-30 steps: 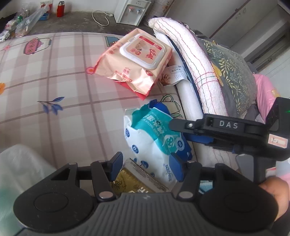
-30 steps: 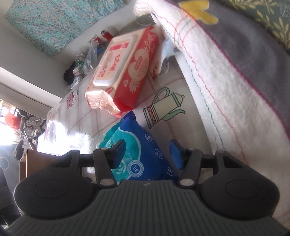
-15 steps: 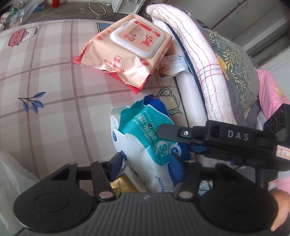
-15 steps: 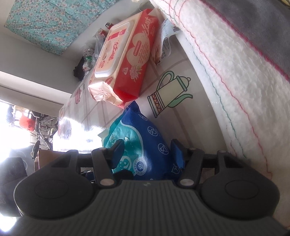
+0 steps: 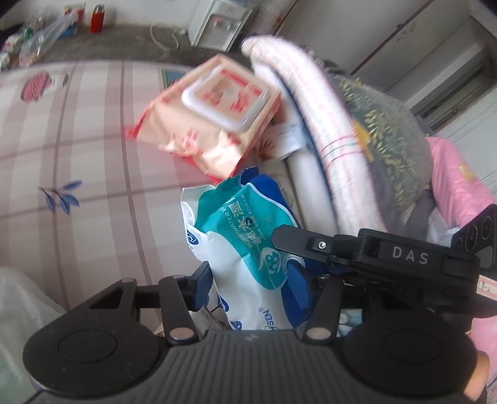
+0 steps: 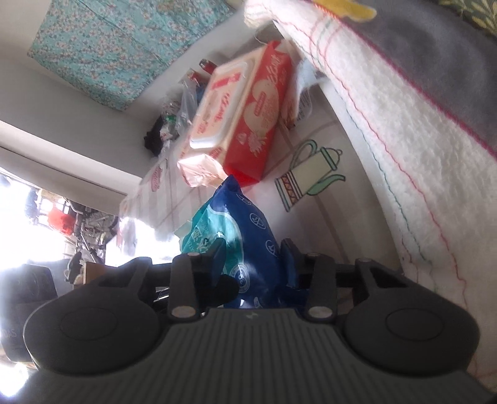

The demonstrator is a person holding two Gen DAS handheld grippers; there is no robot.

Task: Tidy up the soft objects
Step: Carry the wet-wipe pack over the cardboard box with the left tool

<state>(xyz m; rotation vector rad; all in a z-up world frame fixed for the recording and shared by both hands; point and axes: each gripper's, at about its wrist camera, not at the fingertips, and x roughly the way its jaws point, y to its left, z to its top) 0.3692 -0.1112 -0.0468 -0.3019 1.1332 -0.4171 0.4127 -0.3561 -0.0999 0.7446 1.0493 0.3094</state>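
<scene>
A soft blue, teal and white wipes pack (image 5: pixel 248 236) stands tilted between the fingers of my left gripper (image 5: pixel 250 276), whose jaws are closing with both pads against its sides. My right gripper (image 6: pixel 253 253) comes in from the right. Its jaws are also closing, and they pinch the pack's blue end (image 6: pixel 248 223). One of its black fingers (image 5: pixel 290 237) lies across the pack's top in the left wrist view. A pink and red wipes pack (image 5: pixel 214 115) (image 6: pixel 236 115) lies further back on the checked tablecloth (image 5: pixel 77 140).
A stack of folded towels and blankets (image 5: pixel 313 118) (image 6: pixel 403 124) runs along the right side, close to both grippers. A pink garment (image 5: pixel 456 186) lies beyond it. A clear plastic bag (image 5: pixel 18 304) sits at the lower left. A water dispenser (image 5: pixel 220 25) and bottles stand far back.
The right gripper's fingers have drawn together onto the blue pack, and its finger reaches further across the pack. The pack now sits more upright and deeper between the left fingers.
</scene>
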